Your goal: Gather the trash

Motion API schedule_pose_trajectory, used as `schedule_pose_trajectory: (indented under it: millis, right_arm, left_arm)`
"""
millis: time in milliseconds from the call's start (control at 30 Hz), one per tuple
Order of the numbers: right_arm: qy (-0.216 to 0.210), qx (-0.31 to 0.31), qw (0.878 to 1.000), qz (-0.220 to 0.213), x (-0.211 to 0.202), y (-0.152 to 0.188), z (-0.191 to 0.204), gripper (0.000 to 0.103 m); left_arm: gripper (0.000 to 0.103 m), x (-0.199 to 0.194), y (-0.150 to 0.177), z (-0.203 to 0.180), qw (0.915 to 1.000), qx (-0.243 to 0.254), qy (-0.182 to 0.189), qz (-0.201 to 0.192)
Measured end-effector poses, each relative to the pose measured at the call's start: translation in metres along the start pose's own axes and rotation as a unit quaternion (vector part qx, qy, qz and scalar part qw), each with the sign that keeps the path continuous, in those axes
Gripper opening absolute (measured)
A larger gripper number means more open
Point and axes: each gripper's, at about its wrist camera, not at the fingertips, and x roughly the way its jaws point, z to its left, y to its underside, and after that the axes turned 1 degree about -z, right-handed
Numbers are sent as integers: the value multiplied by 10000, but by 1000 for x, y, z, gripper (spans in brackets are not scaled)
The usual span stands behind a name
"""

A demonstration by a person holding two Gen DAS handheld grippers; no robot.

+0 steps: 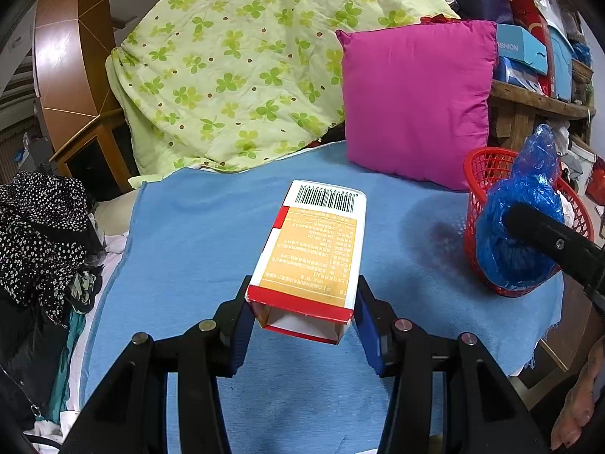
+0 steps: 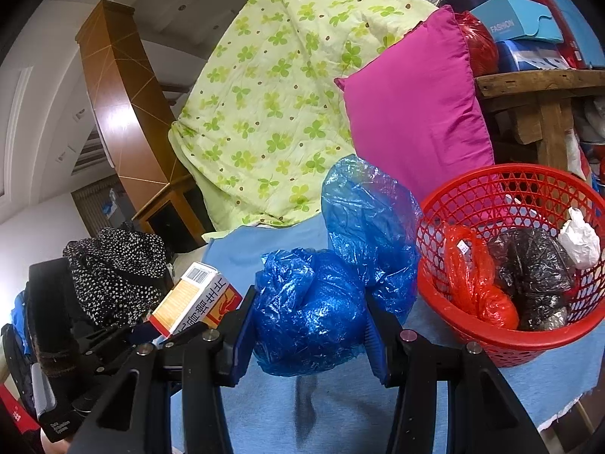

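My left gripper point(image 1: 302, 314) is shut on an empty orange-and-white carton point(image 1: 314, 249), held above the blue cloth point(image 1: 196, 234); its open end faces the camera. The same carton point(image 2: 193, 299) shows at the lower left of the right wrist view. My right gripper point(image 2: 308, 321) is shut on a crumpled blue plastic bag point(image 2: 314, 310), lifted just left of the red mesh basket point(image 2: 469, 335). In the left wrist view that blue bag point(image 1: 522, 223) hangs in front of the basket point(image 1: 487, 166). Inside the basket lie a red bag point(image 2: 476, 283), a black bag point(image 2: 533, 268) and white paper point(image 2: 580, 238).
A magenta pillow point(image 1: 419, 102) and a green clover quilt point(image 1: 234, 60) stand behind the cloth. Black dotted clothing point(image 1: 41, 227) is piled at the left. A wooden shelf point(image 1: 540, 102) with boxes is at the right. A person's hand point(image 1: 582, 401) shows at the lower right.
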Motion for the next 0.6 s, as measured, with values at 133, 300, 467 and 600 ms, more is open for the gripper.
schedule_pose_trajectory:
  millis: [133,300,467,600]
  right_arm:
    - [3,1,10000,-6,-1,-1,-1,53]
    - [19,19,10000,-55,-4,0,-1,53]
    - [48,50,9999,-102,-9,1,-3,53]
    - [67,84,9998,-137,-13,0,-7,53]
  left_arm:
    - [51,2,0,-1,10000,24,63,54]
    - [51,3,0,-5,9999,53,92,79]
    - [51,3,0,-7,9999,60,85,81]
    - [51,3,0,-15,9998,113,107,92]
